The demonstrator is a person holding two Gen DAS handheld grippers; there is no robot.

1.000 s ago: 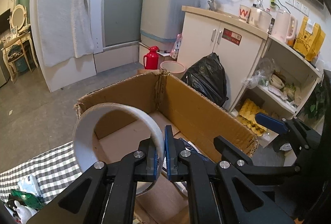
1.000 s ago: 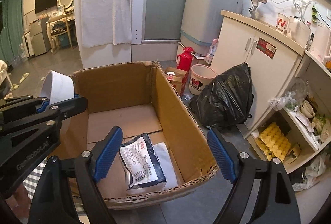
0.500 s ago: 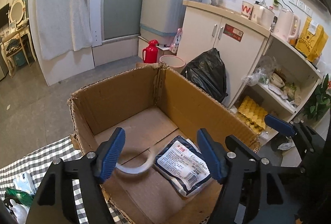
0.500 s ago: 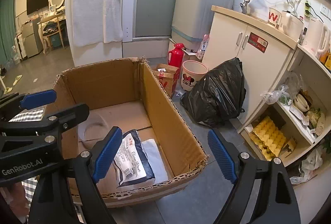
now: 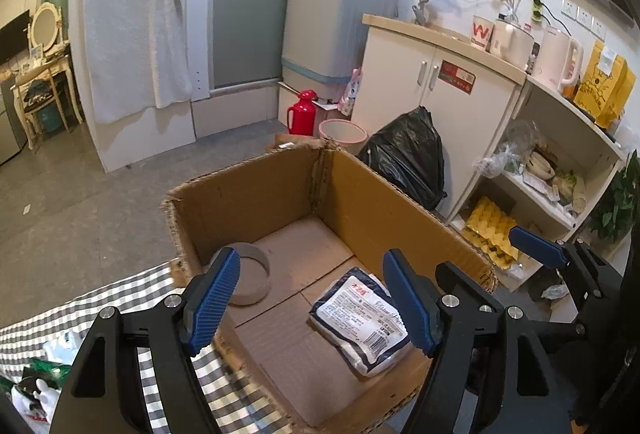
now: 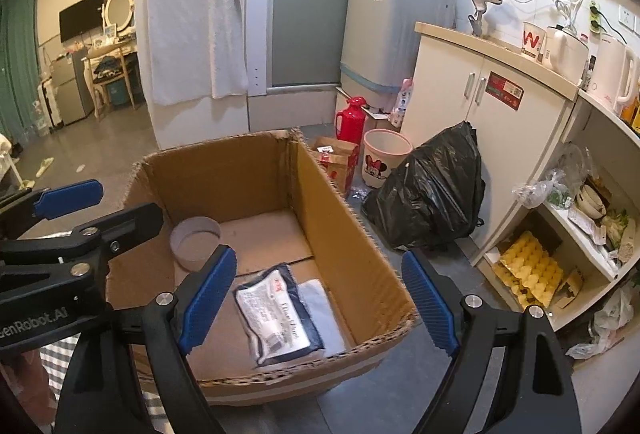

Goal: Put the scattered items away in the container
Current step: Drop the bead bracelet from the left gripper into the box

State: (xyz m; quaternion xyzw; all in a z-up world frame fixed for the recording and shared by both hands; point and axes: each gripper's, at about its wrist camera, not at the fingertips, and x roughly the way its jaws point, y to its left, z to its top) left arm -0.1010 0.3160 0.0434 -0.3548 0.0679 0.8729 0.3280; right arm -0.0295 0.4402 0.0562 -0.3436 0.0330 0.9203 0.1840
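An open cardboard box stands on the floor beside a checked cloth. On its floor at the back left lies a white ring-shaped roll, open side up, also seen in the right wrist view. A blue-and-white tissue pack lies at the front right of the box floor. My left gripper hangs open above the near edge of the box, nothing between its blue pads. My right gripper stands open over the box's near right side, holding nothing. The left gripper shows at the left edge of the right wrist view.
The checked cloth carries small packets at the lower left. Beyond the box are a black rubbish bag, a pink bin, a red flask and a small carton. White cabinet and open shelves line the right.
The left gripper opened and let go of the white ring, which dropped into the box and now lies on its floor. The right gripper stayed where it was.
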